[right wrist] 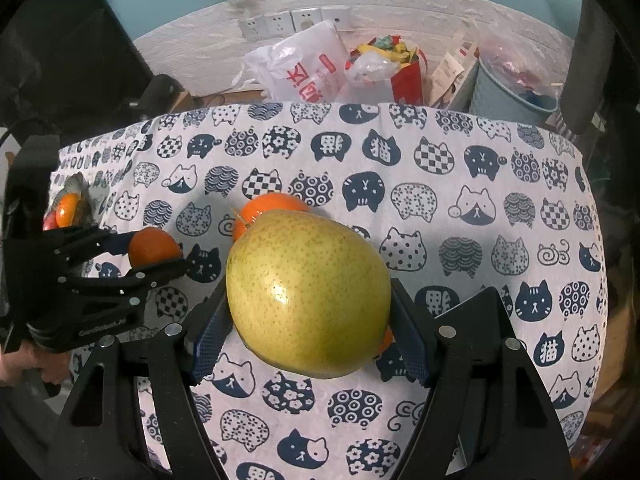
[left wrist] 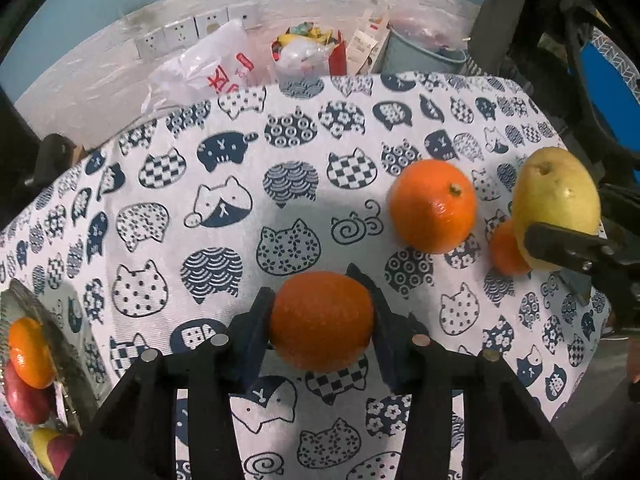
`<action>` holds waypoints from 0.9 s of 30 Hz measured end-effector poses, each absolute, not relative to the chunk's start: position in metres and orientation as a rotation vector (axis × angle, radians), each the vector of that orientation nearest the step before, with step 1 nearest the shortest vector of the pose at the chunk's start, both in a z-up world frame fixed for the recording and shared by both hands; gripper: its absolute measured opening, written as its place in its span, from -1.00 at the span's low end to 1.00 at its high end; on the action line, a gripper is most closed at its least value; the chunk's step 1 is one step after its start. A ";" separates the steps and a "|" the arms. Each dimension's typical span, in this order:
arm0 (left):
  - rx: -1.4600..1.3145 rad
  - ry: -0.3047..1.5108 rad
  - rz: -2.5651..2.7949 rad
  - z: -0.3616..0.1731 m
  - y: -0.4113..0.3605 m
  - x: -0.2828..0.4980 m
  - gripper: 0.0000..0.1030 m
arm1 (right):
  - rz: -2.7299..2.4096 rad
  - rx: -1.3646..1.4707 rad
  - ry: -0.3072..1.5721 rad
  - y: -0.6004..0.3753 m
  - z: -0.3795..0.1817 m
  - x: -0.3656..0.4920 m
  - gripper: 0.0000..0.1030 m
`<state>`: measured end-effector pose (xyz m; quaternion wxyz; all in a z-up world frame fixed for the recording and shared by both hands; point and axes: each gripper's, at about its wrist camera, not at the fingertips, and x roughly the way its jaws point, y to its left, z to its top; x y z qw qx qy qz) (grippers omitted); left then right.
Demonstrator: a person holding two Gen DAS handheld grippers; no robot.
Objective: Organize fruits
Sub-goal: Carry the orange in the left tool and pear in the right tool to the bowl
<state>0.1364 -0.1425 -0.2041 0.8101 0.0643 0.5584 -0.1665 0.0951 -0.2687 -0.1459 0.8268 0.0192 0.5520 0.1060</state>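
Observation:
My left gripper [left wrist: 320, 312] is shut on an orange [left wrist: 322, 320], its blue pads pressing on both sides just above the cat-print tablecloth [left wrist: 224, 208]. A yellow-green pear [right wrist: 308, 292] sits between the pads of my right gripper [right wrist: 310, 304], which is shut on it. A bigger orange [left wrist: 432, 206] lies loose on the cloth between the two grippers. Partly hidden under the pear is a smaller orange [left wrist: 506, 248]. The right wrist view shows the left gripper [right wrist: 152, 256] at the left, holding its orange [right wrist: 154, 244].
A glass plate [left wrist: 24, 292] at the table's left edge holds an orange [left wrist: 30, 354], red apples [left wrist: 24, 396] and a yellow fruit [left wrist: 44, 444]. Behind the table's far edge stand plastic bags [left wrist: 208, 68], a red bag [left wrist: 336, 56] and a grey bucket [left wrist: 420, 56] by the wall.

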 end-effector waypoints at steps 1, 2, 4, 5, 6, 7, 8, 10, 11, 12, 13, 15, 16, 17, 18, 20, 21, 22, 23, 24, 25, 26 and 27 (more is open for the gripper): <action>0.135 1.188 -0.358 -0.201 -0.142 0.135 -0.08 | 0.226 0.039 1.169 -0.268 -0.144 0.095 0.44; 0.129 1.181 -0.362 -0.197 -0.142 0.133 -0.08 | 0.228 0.036 1.163 -0.267 -0.142 0.095 0.44; 0.122 1.169 -0.364 -0.190 -0.141 0.131 -0.08 | 0.230 0.034 1.156 -0.265 -0.140 0.095 0.44; 0.117 1.160 -0.364 -0.185 -0.141 0.129 -0.08 | 0.231 0.033 1.151 -0.265 -0.138 0.095 0.44; 0.112 1.153 -0.364 -0.181 -0.140 0.128 -0.08 | 0.233 0.032 1.146 -0.264 -0.135 0.095 0.44; 0.107 1.147 -0.365 -0.177 -0.139 0.126 -0.08 | 0.234 0.031 1.143 -0.263 -0.134 0.095 0.44; 0.100 1.137 -0.368 -0.171 -0.138 0.124 -0.08 | 0.235 0.030 1.139 -0.262 -0.132 0.095 0.44; 0.094 1.123 -0.368 -0.165 -0.135 0.121 -0.08 | 0.240 0.027 1.130 -0.260 -0.128 0.094 0.44; 0.088 1.114 -0.367 -0.159 -0.132 0.119 -0.08 | 0.242 0.026 1.126 -0.258 -0.126 0.093 0.44; 0.083 1.110 -0.366 -0.157 -0.131 0.118 -0.08 | 0.244 0.024 1.119 -0.256 -0.123 0.093 0.44; 0.071 1.103 -0.367 -0.152 -0.128 0.117 -0.08 | 0.248 0.023 1.114 -0.254 -0.120 0.093 0.44; 0.061 1.094 -0.365 -0.147 -0.125 0.115 -0.08 | 0.256 0.019 1.103 -0.250 -0.115 0.092 0.44; 0.056 1.088 -0.364 -0.143 -0.123 0.113 -0.08 | 0.260 0.017 1.097 -0.248 -0.113 0.091 0.43; 0.053 1.079 -0.363 -0.139 -0.120 0.111 -0.08 | 0.265 0.014 1.091 -0.246 -0.110 0.091 0.44; 0.054 1.073 -0.360 -0.137 -0.119 0.110 -0.08 | 0.269 0.012 1.087 -0.244 -0.108 0.091 0.44; 0.057 1.054 -0.353 -0.130 -0.115 0.107 -0.08 | 0.277 0.008 1.077 -0.239 -0.103 0.090 0.44; 0.058 1.048 -0.351 -0.128 -0.114 0.106 -0.08 | 0.280 0.006 1.072 -0.236 -0.100 0.090 0.44; 0.057 1.040 -0.348 -0.125 -0.112 0.105 -0.08 | 0.284 0.004 1.067 -0.233 -0.098 0.090 0.44; 0.054 1.031 -0.342 -0.121 -0.108 0.104 -0.08 | 0.289 0.002 1.063 -0.232 -0.096 0.089 0.44; 0.051 1.027 -0.340 -0.119 -0.107 0.104 -0.08 | 0.292 0.000 1.058 -0.229 -0.094 0.089 0.44; 0.047 1.023 -0.336 -0.117 -0.104 0.103 -0.08 | 0.297 -0.002 1.054 -0.226 -0.091 0.089 0.44; 0.040 1.018 -0.330 -0.115 -0.100 0.103 -0.08 | 0.300 -0.004 1.051 -0.224 -0.089 0.089 0.44; 0.034 1.015 -0.326 -0.114 -0.098 0.102 -0.08 | 0.305 -0.007 1.046 -0.221 -0.087 0.089 0.44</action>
